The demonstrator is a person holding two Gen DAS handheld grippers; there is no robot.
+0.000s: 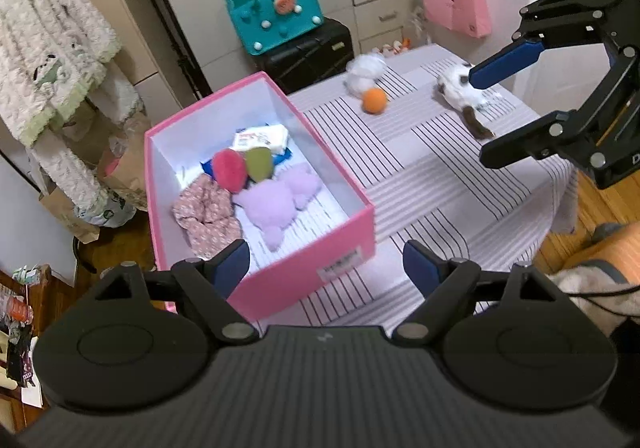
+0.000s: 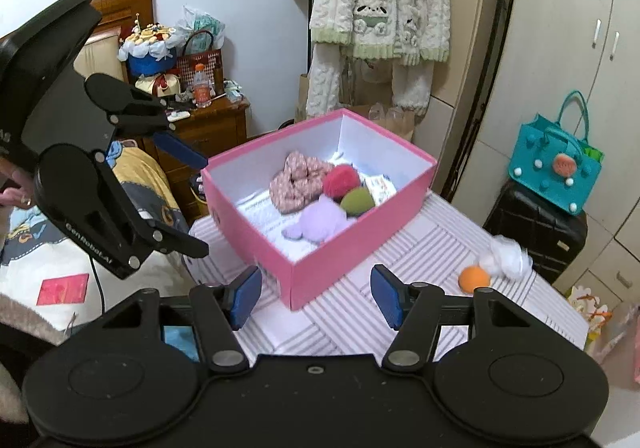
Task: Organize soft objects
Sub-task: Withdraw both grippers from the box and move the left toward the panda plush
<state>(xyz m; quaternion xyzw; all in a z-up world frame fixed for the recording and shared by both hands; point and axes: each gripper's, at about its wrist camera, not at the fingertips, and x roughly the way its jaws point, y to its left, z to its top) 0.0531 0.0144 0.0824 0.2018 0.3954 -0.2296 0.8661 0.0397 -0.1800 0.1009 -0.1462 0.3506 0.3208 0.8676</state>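
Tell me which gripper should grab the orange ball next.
Probably the right. In the left wrist view the right gripper, open and empty, hangs over the table's far end near the orange ball. The left gripper, also open, sits by the pink box, farther away.

Pink box (image 1: 304, 276), white inside; bench (image 1: 440, 175) cloth white with dark stripes; orange ball (image 1: 375, 100); teal bag (image 1: 276, 13) upper centre.
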